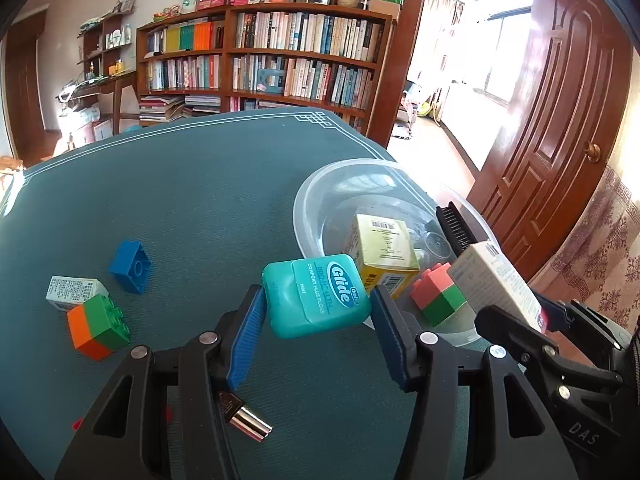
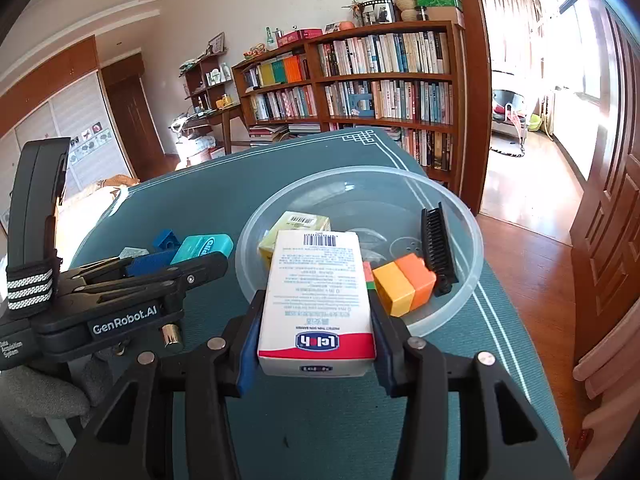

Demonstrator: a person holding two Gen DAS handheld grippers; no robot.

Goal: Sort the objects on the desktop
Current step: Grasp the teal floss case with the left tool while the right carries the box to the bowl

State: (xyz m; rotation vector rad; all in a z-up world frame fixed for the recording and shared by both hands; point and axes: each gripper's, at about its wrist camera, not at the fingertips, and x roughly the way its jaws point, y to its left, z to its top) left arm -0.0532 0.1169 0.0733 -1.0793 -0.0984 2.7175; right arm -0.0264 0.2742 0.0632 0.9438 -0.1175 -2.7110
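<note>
Floss case (image 1: 316, 296) in left claw (image 1: 318, 320)

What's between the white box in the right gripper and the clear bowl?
Nothing visible: the white box, clamped in the right gripper, is already at the clear bowl's near rim, with open floor beyond the yellow box.

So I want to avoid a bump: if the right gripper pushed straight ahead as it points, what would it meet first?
Probably the clear bowl: the white box held by the right gripper already reaches over its near rim, so the yellow box inside looks next, though depth is unclear.
</note>
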